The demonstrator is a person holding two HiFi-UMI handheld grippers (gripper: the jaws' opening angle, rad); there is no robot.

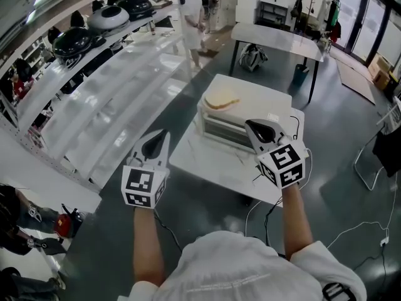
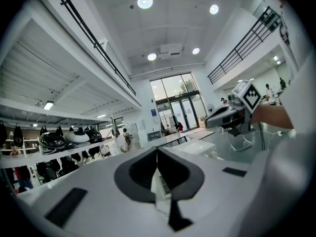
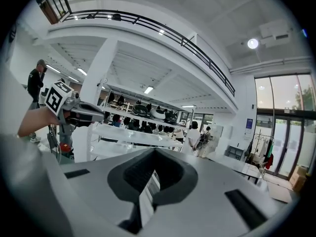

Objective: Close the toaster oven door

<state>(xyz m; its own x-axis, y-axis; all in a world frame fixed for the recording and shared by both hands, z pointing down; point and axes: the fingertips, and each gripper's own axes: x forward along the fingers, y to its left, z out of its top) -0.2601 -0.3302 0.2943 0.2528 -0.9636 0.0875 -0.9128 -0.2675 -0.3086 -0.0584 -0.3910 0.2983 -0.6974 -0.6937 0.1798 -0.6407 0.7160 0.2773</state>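
A white toaster oven [image 1: 233,113] stands on a small white table [image 1: 207,165], with a tan flat item [image 1: 220,99] on its top. Its front face [image 1: 220,130] looks upright, with no door lying flat before it. My right gripper [image 1: 253,128] hovers at the oven's front right corner, jaws shut and empty. My left gripper [image 1: 158,140] hangs left of the table, off its edge, also shut on nothing. In the left gripper view the shut jaws [image 2: 157,151] point level across the room, with the right gripper [image 2: 232,115] beyond. The right gripper view shows shut jaws [image 3: 155,153] and the left gripper [image 3: 74,110].
Long white shelves [image 1: 119,99] with dark round appliances [image 1: 75,42] run along the left. A larger white table [image 1: 279,39] stands behind the oven. People [image 1: 191,11] stand at the far end. Cables [image 1: 369,227] trail on the grey floor at the right.
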